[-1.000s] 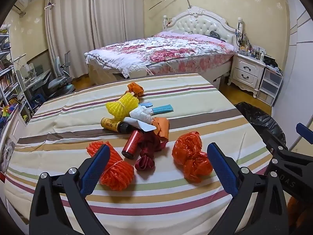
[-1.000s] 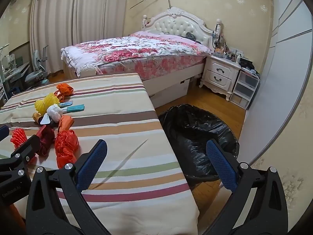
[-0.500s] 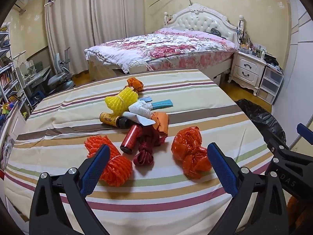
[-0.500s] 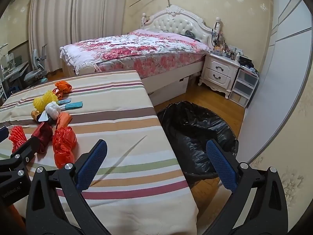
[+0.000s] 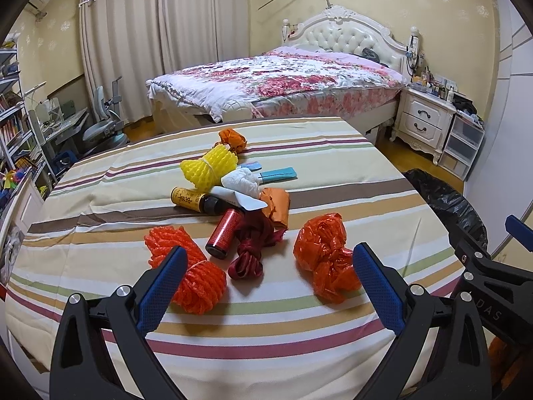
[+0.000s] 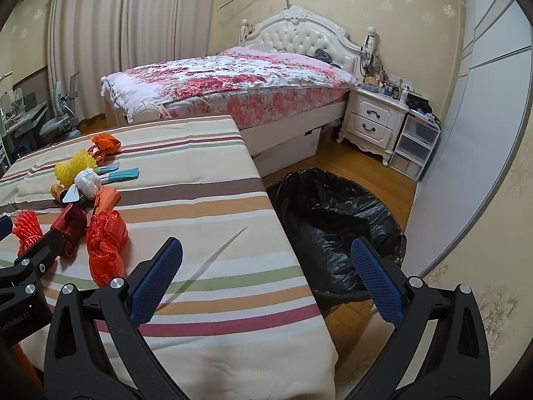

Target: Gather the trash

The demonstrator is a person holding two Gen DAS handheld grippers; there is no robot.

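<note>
Since 1.0 s ago: the left view has crept toward the pile; the trash sits lower and larger in frame, the orange net now partly behind the left jaw. Right view has swung slightly, bag a little more central. No item has shifted on the surface.

Left gripper (image 5: 266, 286): jaws wide apart, holding nothing, hovering above the near edge of the striped surface (image 5: 100, 200). Left to right in its view: orange net (image 5: 196, 280), long axis running away and to the left; red can (image 5: 225, 231) on its side, long axis pointing away and slightly right, dark end cap nearest the camera; dark red ribbon (image 5: 251, 253), knotted, just beside the can; orange bag (image 5: 324, 261), crumpled, long axis roughly near-to-far, close to the right jaw. Behind these: yellow-label bottle (image 5: 193, 200) lying crosswise, cap end to the right; yellow net (image 5: 210, 166); white wad (image 5: 241, 181).

Right gripper (image 6: 266, 283): jaws likewise wide apart and empty, straddling the right edge of the surface, looking toward the black bin bag (image 6: 336, 220) on the floor just beside that edge, mouth open upward.

Step, as judged: approach to a first pick; nothing collected yet that I can see. Next move calls for lowering the left gripper over one near item, probably the orange net or the orange bag, with jaws set across its short axis, then closing. Both are soft and will compress, so a deep bite seems wise.
</note>
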